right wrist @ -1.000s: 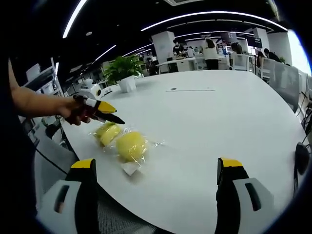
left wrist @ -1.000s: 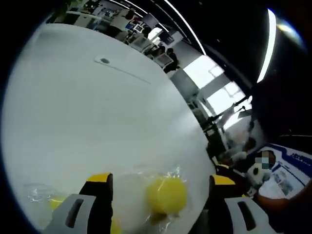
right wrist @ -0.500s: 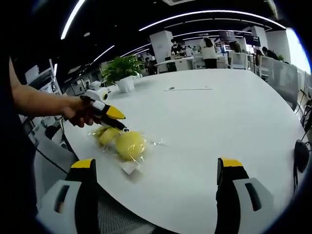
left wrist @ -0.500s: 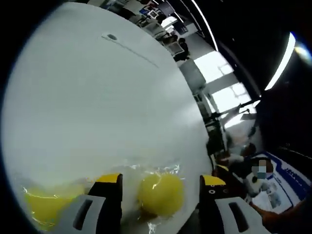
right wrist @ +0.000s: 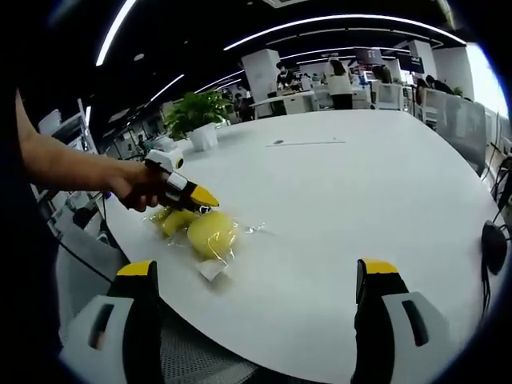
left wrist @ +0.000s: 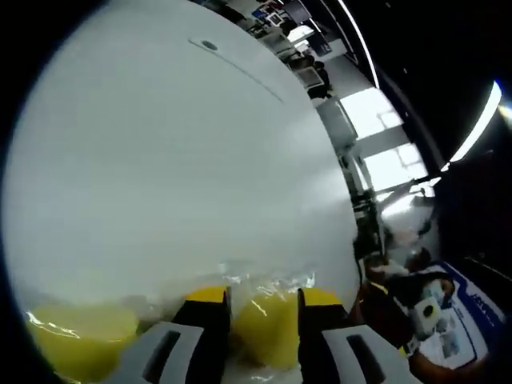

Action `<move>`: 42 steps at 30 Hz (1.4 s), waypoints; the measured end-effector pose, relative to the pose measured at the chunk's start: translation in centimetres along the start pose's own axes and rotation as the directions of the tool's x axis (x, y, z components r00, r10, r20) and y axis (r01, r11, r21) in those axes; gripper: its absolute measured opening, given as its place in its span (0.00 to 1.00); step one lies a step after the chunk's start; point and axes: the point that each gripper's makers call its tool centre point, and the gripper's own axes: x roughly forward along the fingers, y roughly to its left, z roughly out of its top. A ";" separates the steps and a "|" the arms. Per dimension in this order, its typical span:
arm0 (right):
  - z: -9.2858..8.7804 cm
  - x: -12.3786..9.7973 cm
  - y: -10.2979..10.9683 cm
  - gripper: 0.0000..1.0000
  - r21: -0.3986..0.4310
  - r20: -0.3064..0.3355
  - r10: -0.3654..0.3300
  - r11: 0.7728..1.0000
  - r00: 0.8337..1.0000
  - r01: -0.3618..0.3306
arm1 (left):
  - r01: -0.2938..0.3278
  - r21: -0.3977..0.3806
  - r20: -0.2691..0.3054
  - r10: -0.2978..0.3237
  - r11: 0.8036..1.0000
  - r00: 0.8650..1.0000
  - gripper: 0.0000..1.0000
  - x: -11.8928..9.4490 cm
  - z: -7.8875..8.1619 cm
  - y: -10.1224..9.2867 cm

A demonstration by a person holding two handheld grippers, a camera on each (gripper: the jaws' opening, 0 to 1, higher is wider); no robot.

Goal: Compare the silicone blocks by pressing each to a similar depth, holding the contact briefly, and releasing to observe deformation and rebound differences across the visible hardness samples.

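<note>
- The white surface (right wrist: 344, 200) carries everything; it is broad and rounded, and the samples sit near its corner closest to me.
- Past its far edge stands a potted plant (right wrist: 200, 116), with desks and people behind it under strip lights.
- A dark rounded thing (right wrist: 494, 248) sits at the surface's right edge in the right gripper view; I cannot tell what it is.
- A thin line with a small dark spot (right wrist: 308, 142) marks the surface towards its far side.
- My left gripper (left wrist: 264, 308), held in my hand (right wrist: 136, 188), has its fingers (left wrist: 210, 298) drawn narrow, pinching one yellow silicone block (left wrist: 268, 324) through its clear wrap (right wrist: 240, 232).
- A second yellow block (left wrist: 76, 336) lies just beside it, nearer the surface's edge.
- My right gripper (right wrist: 256, 280) hangs above the near edge with its fingers (right wrist: 374, 272) wide apart, holding nothing.
- A printed sheet (left wrist: 460, 328) lies off the surface's edge; its writing is too blurred to read.
</note>
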 end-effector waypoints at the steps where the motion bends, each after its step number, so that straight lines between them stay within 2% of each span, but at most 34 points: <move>1: -0.1 0.0 0.0 0.96 0.000 0.000 0.000 1.000 1.000 0.000 | -0.004 -0.003 -0.004 0.004 1.000 1.000 0.32 0.1 0.0 0.0; 5: -0.3 0.0 0.0 0.96 0.006 -0.005 -0.001 1.000 1.000 0.001 | -0.040 -0.025 -0.013 0.040 0.999 0.999 0.23 0.2 -0.1 0.6; 7: -0.1 0.0 0.1 0.96 0.006 -0.001 0.001 1.000 1.000 -0.001 | -0.021 -0.085 0.016 0.022 0.996 1.000 0.23 0.2 0.6 0.5; 12: -0.1 -0.1 -0.1 0.96 0.012 0.006 -0.006 1.000 1.000 0.006 | -0.024 -0.061 0.009 0.024 0.998 1.000 0.18 0.1 0.3 0.6; 17: -0.2 -0.1 -0.2 0.96 0.014 0.006 -0.008 1.000 1.000 0.008 | -0.018 -0.087 -0.003 0.018 0.996 1.000 0.10 0.1 0.2 0.9; 27: 0.4 -0.5 -0.4 0.96 0.022 0.023 -0.016 1.000 1.000 0.015 | -0.016 -0.011 0.014 0.016 1.000 1.000 0.02 0.1 0.1 1.1; 31: 0.7 -0.5 -0.4 0.96 0.036 0.038 -0.009 0.999 0.999 0.008 | -0.012 0.041 0.020 0.011 0.999 1.000 0.00 0.1 0.0 0.7; 42: 0.5 -0.4 -0.2 0.96 0.028 0.029 0.003 1.000 1.000 -0.004 | 0.008 0.015 0.022 -0.008 1.000 1.000 0.00 -0.6 -0.1 0.3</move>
